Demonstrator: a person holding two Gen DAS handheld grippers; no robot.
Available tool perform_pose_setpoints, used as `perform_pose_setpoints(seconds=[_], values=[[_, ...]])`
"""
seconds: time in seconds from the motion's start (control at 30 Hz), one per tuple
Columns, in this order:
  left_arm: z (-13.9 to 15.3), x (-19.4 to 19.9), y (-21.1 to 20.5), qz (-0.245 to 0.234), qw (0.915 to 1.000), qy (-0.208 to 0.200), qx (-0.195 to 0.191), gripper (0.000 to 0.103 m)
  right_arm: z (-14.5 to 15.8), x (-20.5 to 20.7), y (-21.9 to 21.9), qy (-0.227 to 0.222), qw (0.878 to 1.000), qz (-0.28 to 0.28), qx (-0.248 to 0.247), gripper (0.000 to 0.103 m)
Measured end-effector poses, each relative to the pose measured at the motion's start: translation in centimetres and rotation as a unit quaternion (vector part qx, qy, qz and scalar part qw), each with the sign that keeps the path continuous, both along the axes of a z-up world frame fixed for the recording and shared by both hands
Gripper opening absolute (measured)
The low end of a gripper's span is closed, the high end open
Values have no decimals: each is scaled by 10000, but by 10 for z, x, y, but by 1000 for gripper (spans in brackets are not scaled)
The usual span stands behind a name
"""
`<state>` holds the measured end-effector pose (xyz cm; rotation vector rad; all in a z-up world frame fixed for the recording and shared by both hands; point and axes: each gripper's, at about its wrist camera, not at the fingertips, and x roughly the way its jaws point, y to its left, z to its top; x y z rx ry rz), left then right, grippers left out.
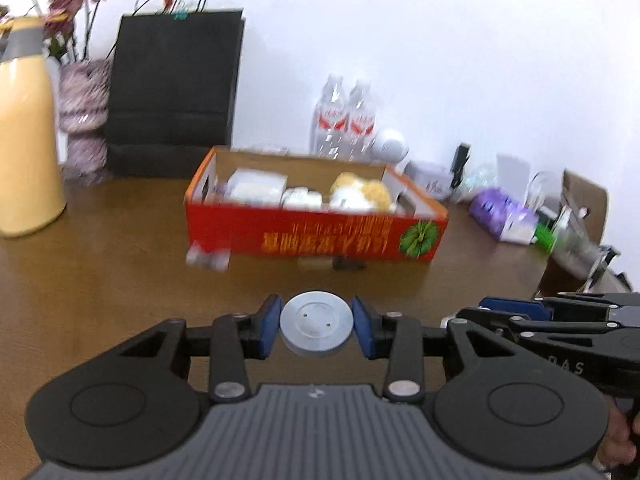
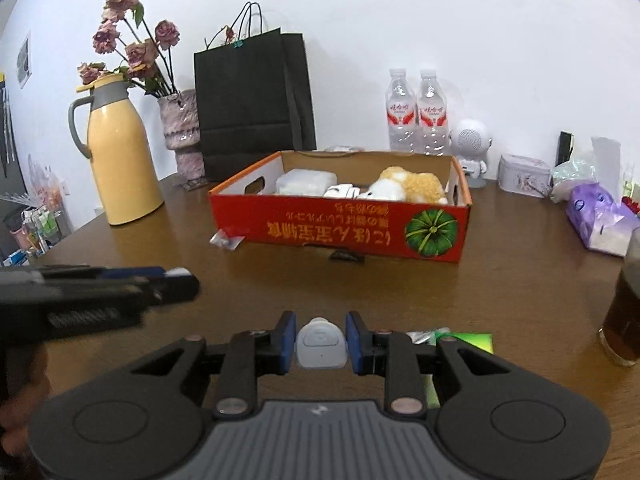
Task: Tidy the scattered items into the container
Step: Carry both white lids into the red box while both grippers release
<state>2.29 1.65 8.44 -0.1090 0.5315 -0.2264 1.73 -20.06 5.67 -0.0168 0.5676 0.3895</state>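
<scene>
The red cardboard box (image 1: pixel 312 236) stands mid-table and holds a plush toy (image 1: pixel 362 192) and white items; it also shows in the right wrist view (image 2: pixel 340 232). My left gripper (image 1: pixel 316 326) is shut on a grey round disc (image 1: pixel 315 326), held above the table short of the box. My right gripper (image 2: pixel 321 342) is shut on a small white device (image 2: pixel 321 344), also short of the box. A small clear packet (image 2: pixel 227 239) and a small dark item (image 2: pixel 347 257) lie against the box's front wall.
A yellow jug (image 2: pixel 120 152), a flower vase (image 2: pixel 182 128) and a black paper bag (image 2: pixel 252 100) stand at the back left. Water bottles (image 2: pixel 416 112), a white speaker (image 2: pixel 472 148), a tin (image 2: pixel 524 172) and a purple pack (image 2: pixel 600 216) stand right. A dark drink glass (image 2: pixel 624 312) stands near right. A green packet (image 2: pixel 460 340) lies under my right gripper.
</scene>
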Motion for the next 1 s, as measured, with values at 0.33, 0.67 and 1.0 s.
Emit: perform_pose_setpoints(seconds=[0.33,0.67,1.0], values=[[30,245,24,-242,9881,1507,194,39,71,176,-7,567,9980,-98,242,26],[-23,314,28,-317,9711,2310,506,71,17,333,5,2018,9742,-651,-771,28],[21,306,47,94,9590,2764,616,97,29,325,5,2383,9663,-747,-632,77]])
